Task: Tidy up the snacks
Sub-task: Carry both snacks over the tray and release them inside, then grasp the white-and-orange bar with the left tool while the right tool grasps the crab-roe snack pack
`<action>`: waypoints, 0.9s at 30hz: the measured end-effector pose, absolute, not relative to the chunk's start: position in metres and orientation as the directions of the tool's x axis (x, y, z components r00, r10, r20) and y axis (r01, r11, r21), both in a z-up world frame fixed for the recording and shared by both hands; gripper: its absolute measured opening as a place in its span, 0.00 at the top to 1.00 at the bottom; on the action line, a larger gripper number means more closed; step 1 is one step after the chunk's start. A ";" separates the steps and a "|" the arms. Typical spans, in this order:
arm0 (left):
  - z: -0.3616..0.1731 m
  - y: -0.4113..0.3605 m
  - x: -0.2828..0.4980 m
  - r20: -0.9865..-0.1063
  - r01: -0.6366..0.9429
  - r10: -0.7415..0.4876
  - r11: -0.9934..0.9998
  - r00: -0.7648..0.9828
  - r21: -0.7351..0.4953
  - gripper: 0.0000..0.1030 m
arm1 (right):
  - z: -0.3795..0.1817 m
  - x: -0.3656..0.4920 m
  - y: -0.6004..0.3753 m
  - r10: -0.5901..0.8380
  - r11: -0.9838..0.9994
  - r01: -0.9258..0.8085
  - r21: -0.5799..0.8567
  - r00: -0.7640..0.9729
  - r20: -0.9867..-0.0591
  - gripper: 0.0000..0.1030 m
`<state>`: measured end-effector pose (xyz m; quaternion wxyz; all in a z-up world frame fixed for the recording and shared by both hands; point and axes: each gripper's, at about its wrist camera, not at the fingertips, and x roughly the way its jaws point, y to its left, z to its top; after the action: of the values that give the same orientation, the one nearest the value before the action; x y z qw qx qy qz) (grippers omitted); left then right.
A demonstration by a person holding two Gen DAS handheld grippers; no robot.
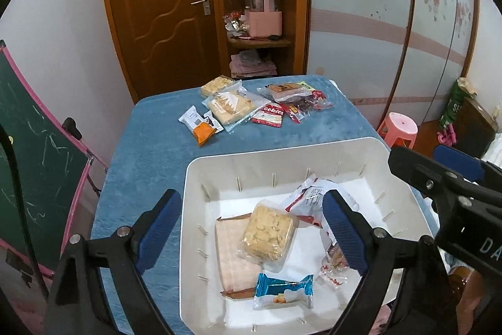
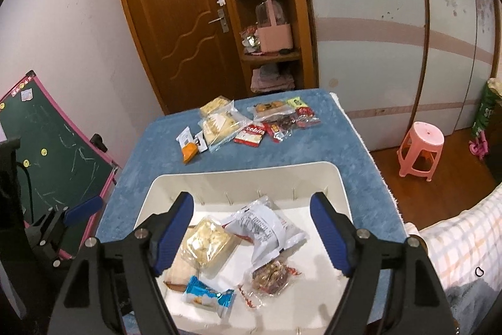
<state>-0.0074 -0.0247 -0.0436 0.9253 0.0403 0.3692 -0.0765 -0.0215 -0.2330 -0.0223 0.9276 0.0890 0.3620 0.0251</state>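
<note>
Just below open right tongs (image 2: 251, 236): snacks (image 2: 266, 228)

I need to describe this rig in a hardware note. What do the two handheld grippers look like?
Both match: black angular frames with silver bolt heads, each carrying two fingers faced with textured blue pads. The left gripper and right gripper look identical. White letters "DA" mark the right gripper's body in the left view. No cables or sleeves show.

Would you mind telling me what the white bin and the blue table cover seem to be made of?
The white bin looks like rigid moulded plastic with a smooth, slightly glossy finish: its rim is thin and rounded and its walls have moulded slots. The blue table cover seems to be a soft, plush fabric, matte with a mottled nap; the exact fibre cannot be told.
</note>
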 end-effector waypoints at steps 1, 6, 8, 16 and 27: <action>-0.044 -0.024 -0.007 -0.688 0.168 -0.113 0.986 0.717 0.012 0.12 | -0.022 -0.022 -0.233 0.108 0.983 0.020 0.182 0.740 -0.664 0.25; -0.044 -0.020 -0.006 -0.683 0.153 -0.113 0.988 0.721 -0.002 0.12 | -0.022 -0.022 -0.226 0.092 0.988 0.012 0.153 0.754 -0.650 0.25; -0.046 -0.019 -0.006 -0.680 0.150 -0.115 0.989 0.724 -0.007 0.12 | -0.022 -0.021 -0.223 0.087 0.990 0.007 0.141 0.756 -0.649 0.25; -0.049 -0.011 -0.001 -0.676 0.142 -0.131 0.989 0.725 -0.040 0.12 | -0.023 -0.017 -0.214 0.076 0.994 -0.008 0.107 0.756 -0.650 0.25; -0.047 -0.007 0.019 -0.723 0.180 -0.148 0.983 0.675 -0.033 0.12 | -0.020 0.000 -0.204 0.083 0.996 -0.044 0.075 0.739 -0.668 0.25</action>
<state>0.0185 -0.0066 -0.0472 0.9149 0.0203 0.3930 -0.0895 0.0000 -0.2043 -0.0200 0.9322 0.0270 0.3594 0.0342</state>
